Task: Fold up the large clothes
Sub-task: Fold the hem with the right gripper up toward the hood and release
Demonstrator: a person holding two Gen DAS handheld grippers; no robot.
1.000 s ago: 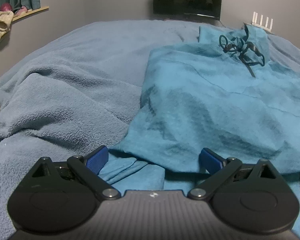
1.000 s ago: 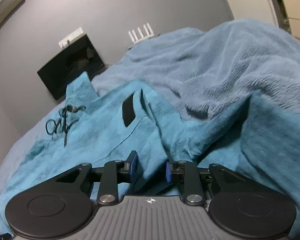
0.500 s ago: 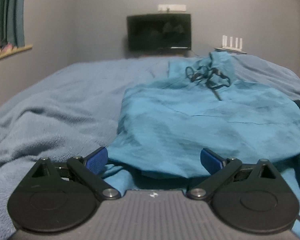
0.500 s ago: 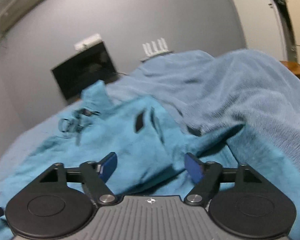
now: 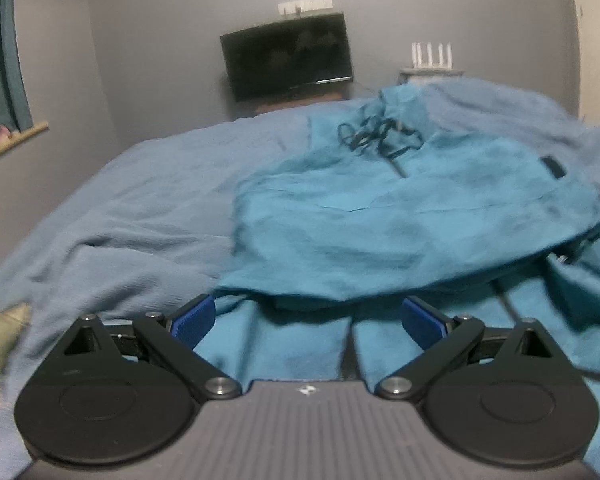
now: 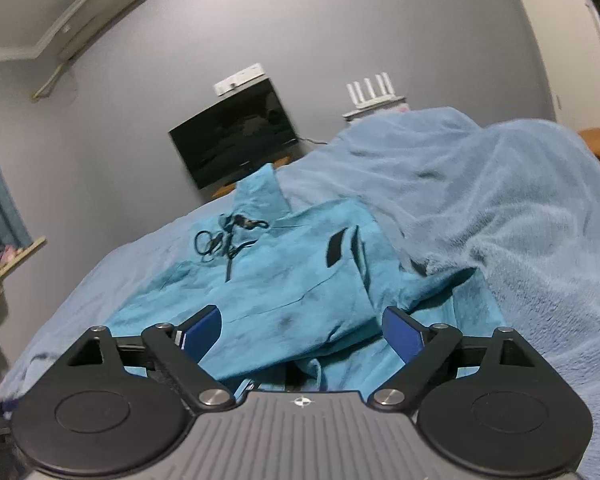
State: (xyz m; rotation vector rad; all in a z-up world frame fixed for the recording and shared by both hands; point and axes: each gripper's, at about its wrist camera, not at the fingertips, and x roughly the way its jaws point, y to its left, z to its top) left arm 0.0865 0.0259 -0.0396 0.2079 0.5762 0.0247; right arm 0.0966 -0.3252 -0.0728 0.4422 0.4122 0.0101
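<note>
A large teal hooded garment [image 5: 380, 216] lies partly folded on the bed, with black drawstrings [image 5: 380, 136] near its far end. It also shows in the right wrist view [image 6: 284, 292], with the drawstrings [image 6: 224, 240] and a black patch [image 6: 334, 252]. My left gripper [image 5: 308, 320] is open and empty, just above the garment's near edge. My right gripper [image 6: 300, 328] is open and empty, over the garment's near right part.
A light blue fleece blanket [image 5: 140, 208] covers the bed and bunches up high on the right [image 6: 520, 208]. A dark TV [image 5: 288, 56] and a white router [image 5: 432, 56] stand by the far wall. A wooden ledge [image 5: 16, 140] is at the left.
My right gripper has let go of the teal fabric and opened wide. Both grippers have tilted up and pulled back from the garment. The left gripper stayed open.
</note>
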